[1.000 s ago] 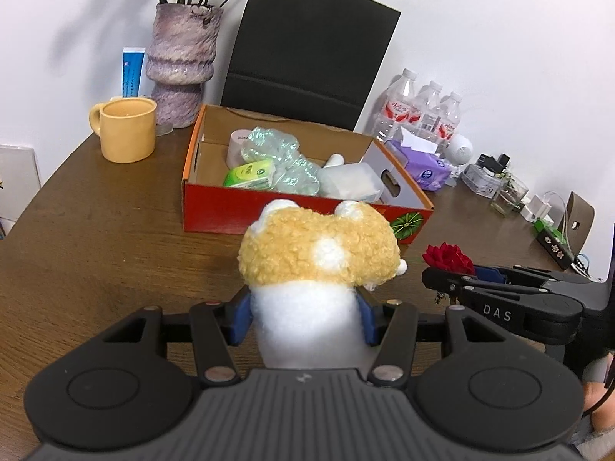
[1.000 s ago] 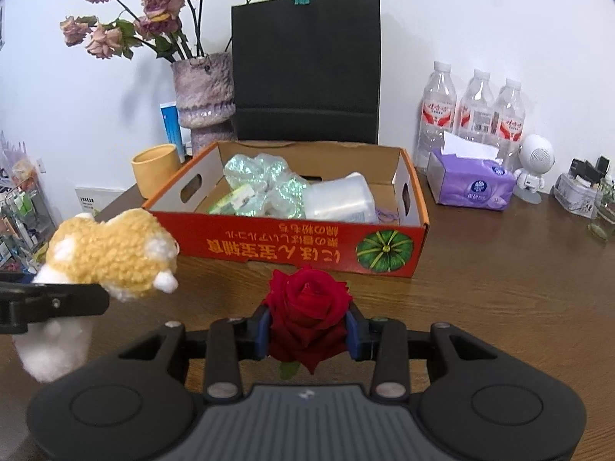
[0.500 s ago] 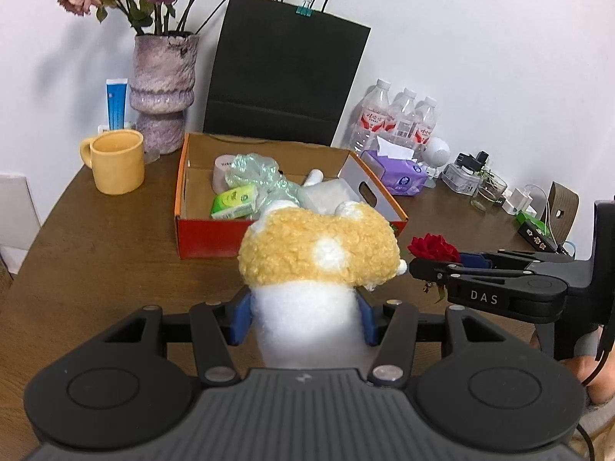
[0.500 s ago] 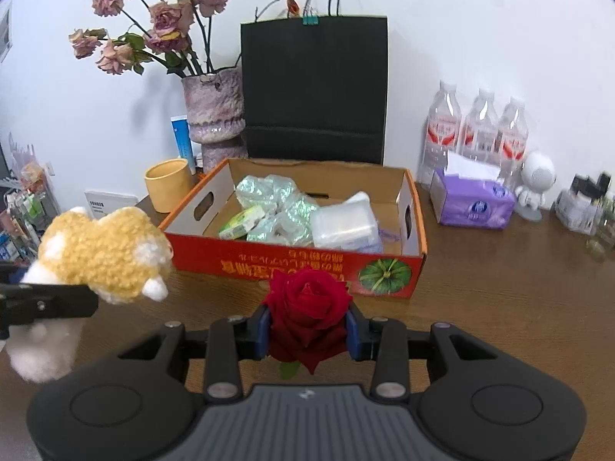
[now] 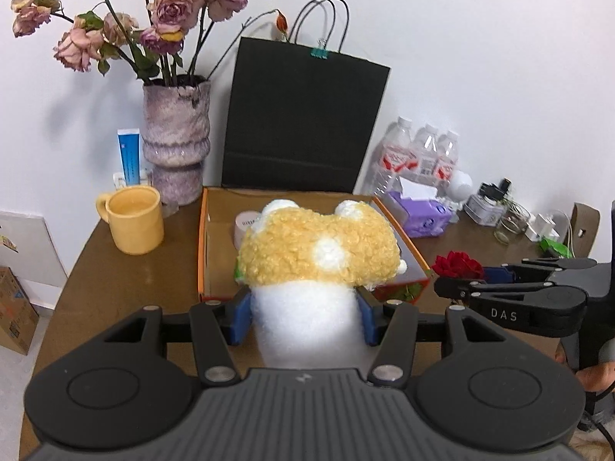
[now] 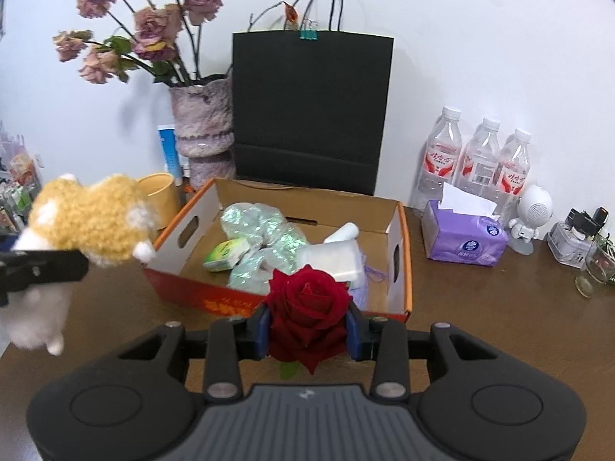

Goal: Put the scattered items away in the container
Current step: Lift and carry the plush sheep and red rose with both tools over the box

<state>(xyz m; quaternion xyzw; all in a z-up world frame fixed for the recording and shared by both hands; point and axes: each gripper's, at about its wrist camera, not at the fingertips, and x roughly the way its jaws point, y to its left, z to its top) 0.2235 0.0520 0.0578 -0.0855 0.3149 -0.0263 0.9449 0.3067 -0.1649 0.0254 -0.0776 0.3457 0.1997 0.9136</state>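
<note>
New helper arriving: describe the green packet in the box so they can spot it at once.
Find the orange cardboard box before the black paper bag. The green packet lies inside near its left wall, beside the shiny crinkled bag. It is the only bright green, small, flat thing there.

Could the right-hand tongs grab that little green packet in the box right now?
Probably not as they are: the right tongs are already shut on a red rose. The green packet lies uncovered in the open cardboard box, so the way looks free once the rose is dropped.
</note>
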